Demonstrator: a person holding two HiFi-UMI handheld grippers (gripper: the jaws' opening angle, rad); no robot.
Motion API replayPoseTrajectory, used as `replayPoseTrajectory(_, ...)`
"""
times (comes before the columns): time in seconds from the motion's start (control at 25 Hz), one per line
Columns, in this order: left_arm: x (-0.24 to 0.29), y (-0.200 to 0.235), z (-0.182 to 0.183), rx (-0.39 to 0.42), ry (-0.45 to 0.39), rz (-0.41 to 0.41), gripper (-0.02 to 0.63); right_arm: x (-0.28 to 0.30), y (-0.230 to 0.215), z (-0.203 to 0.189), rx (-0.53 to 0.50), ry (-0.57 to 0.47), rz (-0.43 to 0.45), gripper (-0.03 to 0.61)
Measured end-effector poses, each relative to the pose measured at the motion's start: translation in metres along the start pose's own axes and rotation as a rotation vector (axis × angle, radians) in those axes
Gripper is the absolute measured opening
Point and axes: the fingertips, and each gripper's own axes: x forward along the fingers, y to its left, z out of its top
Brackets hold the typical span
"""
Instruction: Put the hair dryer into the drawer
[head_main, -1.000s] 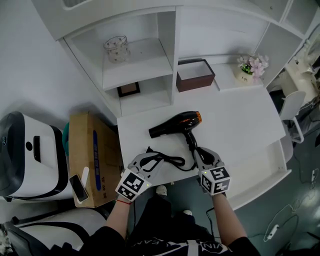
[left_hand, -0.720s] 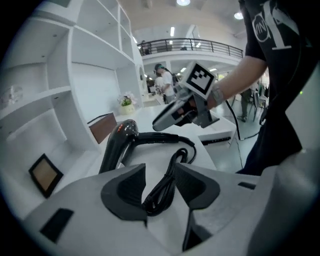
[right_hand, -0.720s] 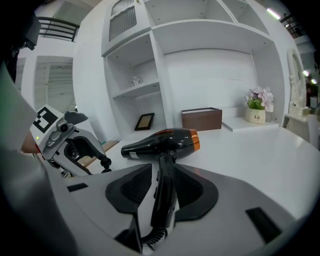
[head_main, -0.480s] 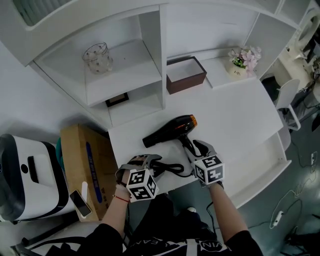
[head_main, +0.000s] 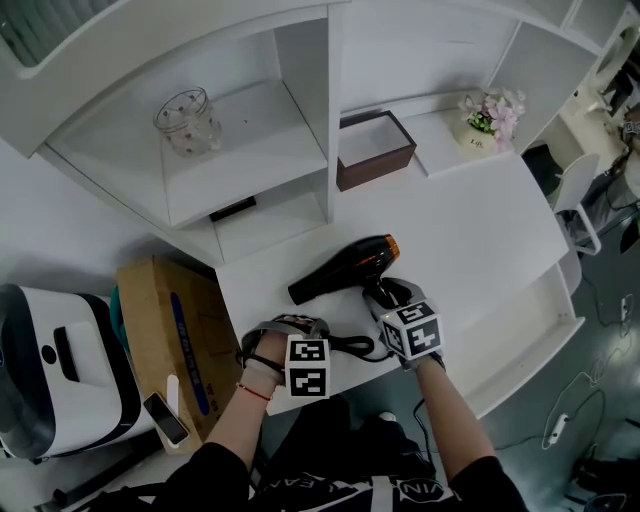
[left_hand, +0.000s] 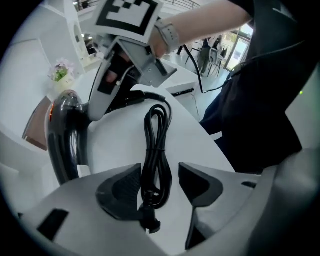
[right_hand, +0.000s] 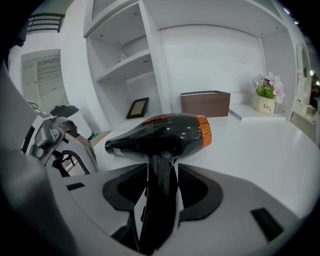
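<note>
The black hair dryer (head_main: 345, 268) with an orange rear ring lies on the white desk (head_main: 470, 230), nozzle to the left. Its handle (right_hand: 160, 200) stands between the jaws of my right gripper (head_main: 390, 295) (right_hand: 162, 187), which are opening; the pads are close beside it without pressing. The coiled black cord (head_main: 345, 345) (left_hand: 156, 150) lies at the desk's front edge. My left gripper (head_main: 285, 325) (left_hand: 160, 182) points steeply down over it, jaws opening wide, with the cord's bundled end and plug between them and a gap on one side.
A brown box (head_main: 375, 150) and a flower pot (head_main: 490, 115) stand at the back of the desk. A glass jar (head_main: 185, 120) and a picture frame (head_main: 232, 208) sit on shelves. A white drawer-like tray (head_main: 530, 340) juts out lower right. A cardboard box (head_main: 165, 330) stands left.
Both grippers have sunk toward the desk and their jaws have parted. The left one has rolled over above the cord. The right one has slid forward around the dryer's handle.
</note>
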Motion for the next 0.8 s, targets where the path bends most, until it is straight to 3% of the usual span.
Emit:
replayPoseTrajectory(0.28,0.004,-0.001,-0.001,0.005,0.048,-0.043,0.218,0.003,0.001,0.000,0.001,0.040,0.010,0.169)
replayPoseTrajectory(0.36,0.002,-0.003,0.001,0.012,0.043,-0.028,0.181,0.004,0.000,-0.001,0.011,0.061,0.006,0.170)
replayPoseTrajectory(0.6,-0.006,-0.013,0.003,-0.008,-0.016,0.039,0.175,0.009,0.000,-0.003,0.037,0.136,0.016,0.172)
replayPoseTrajectory(0.8,-0.017,-0.018,0.006,-0.011,-0.039,0.070,0.175,0.014,0.002,-0.004,-0.005,0.206,0.008,0.181)
